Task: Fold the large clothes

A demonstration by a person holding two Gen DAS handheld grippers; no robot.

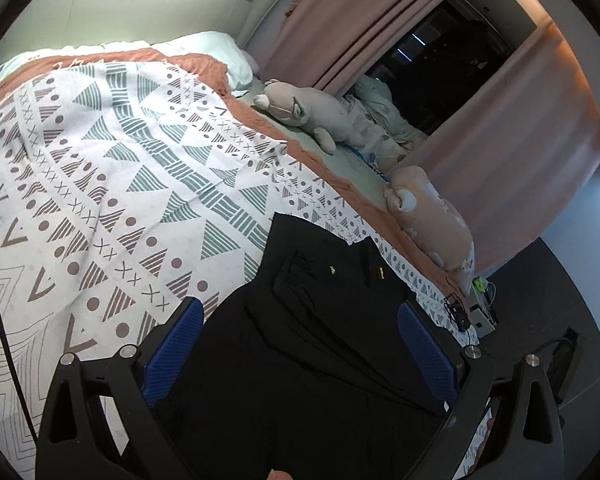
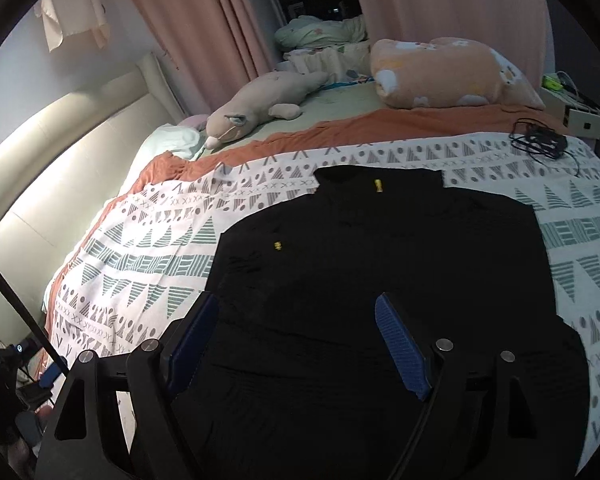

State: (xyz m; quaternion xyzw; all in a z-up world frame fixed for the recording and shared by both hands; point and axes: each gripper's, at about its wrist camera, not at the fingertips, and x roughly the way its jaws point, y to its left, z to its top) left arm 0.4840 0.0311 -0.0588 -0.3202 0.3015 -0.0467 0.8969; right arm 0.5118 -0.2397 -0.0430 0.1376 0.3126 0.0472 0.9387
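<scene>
A large black garment [image 1: 320, 344] with small yellow marks lies spread flat on the patterned bedspread [image 1: 120, 168]. In the left wrist view my left gripper [image 1: 300, 316] hovers over one end of it, its blue pads [image 1: 188, 320] wide apart with only the lying cloth showing between them. In the right wrist view the same black garment [image 2: 380, 256] fills the middle, collar end towards the far side of the bedspread [image 2: 148, 248]. My right gripper [image 2: 296, 304] stands open above the near part of the garment, and neither pad grips any cloth.
A grey plush animal [image 2: 252, 108], an orange plush pillow [image 2: 452, 72] and crumpled bedding [image 2: 324, 32] lie along the far side by pink curtains [image 2: 204, 20]. A tangle of black cables [image 2: 540, 140] lies on the bed's corner near a beige box [image 2: 580, 120]. The padded headboard [image 2: 60, 152] is at the left.
</scene>
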